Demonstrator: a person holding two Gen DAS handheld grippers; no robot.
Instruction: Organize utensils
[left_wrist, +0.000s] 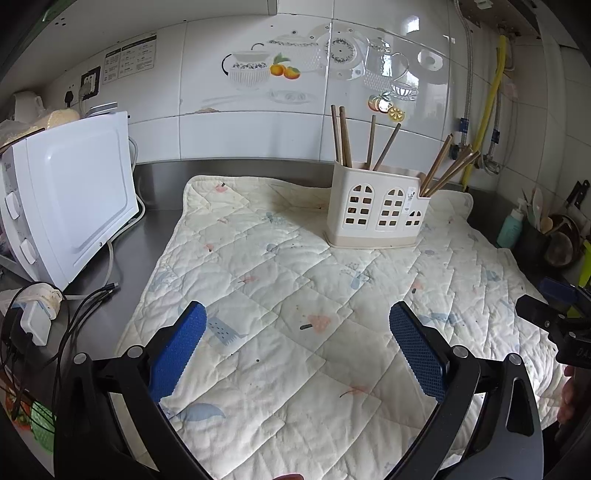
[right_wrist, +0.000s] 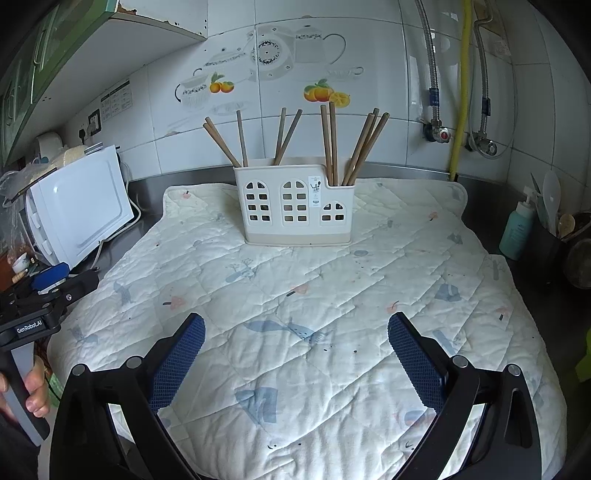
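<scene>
Holding both grippers above the quilted mat (right_wrist: 295, 280), I see each one spread wide with nothing between its blue pads. My left gripper (left_wrist: 297, 325) hovers over the near part of the mat, and my right gripper (right_wrist: 295, 336) does the same from its own side; neither touches the cloth. In the right wrist view the left tool shows at the left edge, a hand (right_wrist: 35, 391) wrapped around its grey handle.

Farther back on the mat stands the cream utensil holder (right_wrist: 295, 206), upright, with little window-shaped cutouts. All the wooden chopsticks (right_wrist: 332, 144) sit in it, leaning in loose bunches: some in the taller section, some in the lower section at its right end (how many sections lie behind, I cannot tell).

Left of the mat, on the steel counter (left_wrist: 159, 221), sits a white microwave (left_wrist: 70, 206). At the right stands a teal bottle (right_wrist: 519, 232).
</scene>
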